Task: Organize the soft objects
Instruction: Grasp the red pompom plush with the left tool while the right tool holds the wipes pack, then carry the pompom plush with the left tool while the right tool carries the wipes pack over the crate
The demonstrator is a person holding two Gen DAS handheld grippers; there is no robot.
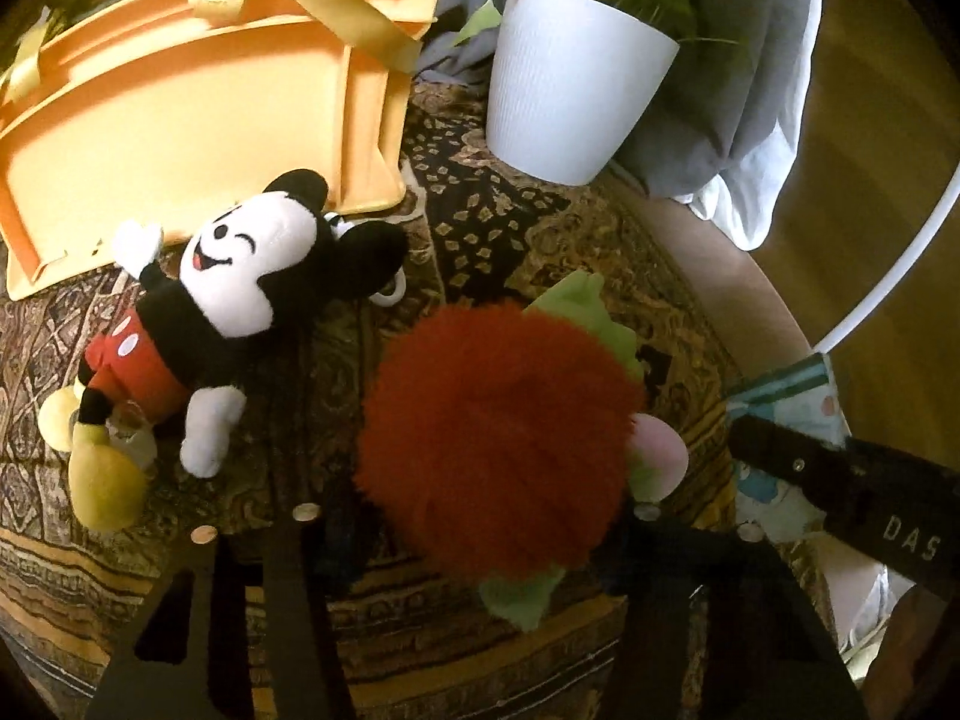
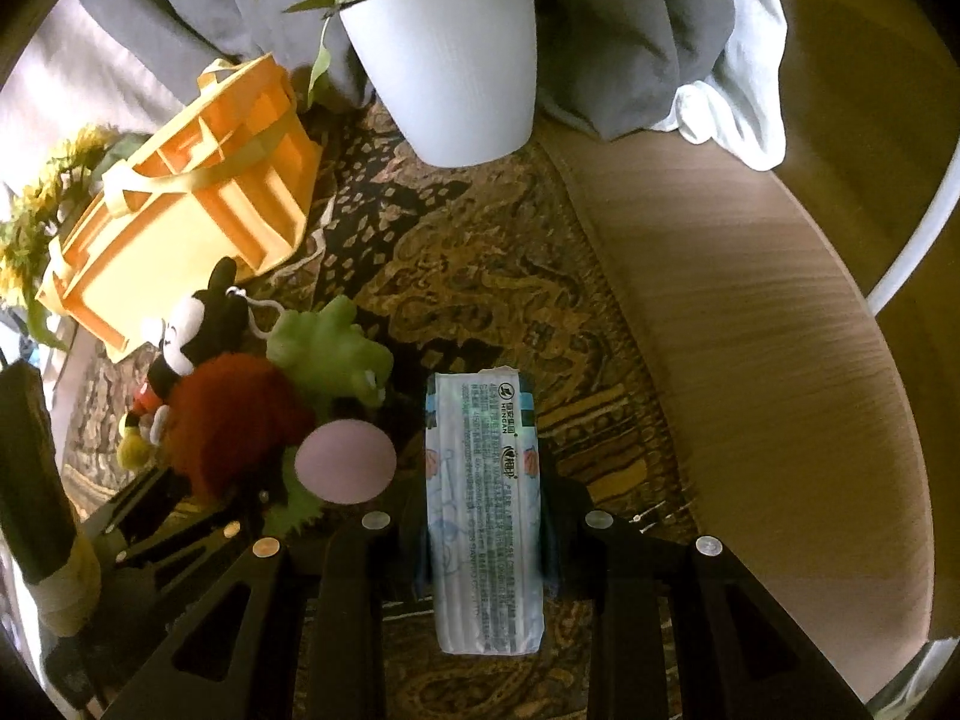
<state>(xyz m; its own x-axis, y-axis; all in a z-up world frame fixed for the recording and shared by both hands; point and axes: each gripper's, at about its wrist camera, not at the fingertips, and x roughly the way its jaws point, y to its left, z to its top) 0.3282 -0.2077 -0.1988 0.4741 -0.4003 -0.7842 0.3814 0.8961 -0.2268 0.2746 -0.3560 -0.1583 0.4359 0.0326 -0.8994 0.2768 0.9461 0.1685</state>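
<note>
A red furry plush with green limbs (image 1: 498, 438) lies on the patterned cloth between my left gripper's fingers (image 1: 474, 522), which sit at its sides; it also shows in the right wrist view (image 2: 240, 420). A Mickey Mouse plush (image 1: 216, 312) lies on its back to the left, in front of an orange storage basket (image 1: 180, 120) with yellow straps. My right gripper (image 2: 483, 534) is shut on a white and blue tissue pack (image 2: 483, 510), held lengthwise between the fingers. That pack (image 1: 780, 438) and the right gripper show at the right edge of the left wrist view.
A white plant pot (image 1: 570, 78) (image 2: 450, 60) stands at the back, with grey and white fabric behind it. The round wooden table edge (image 2: 780, 330) curves at the right. Sunflowers (image 2: 36, 210) lie left of the basket (image 2: 198, 192).
</note>
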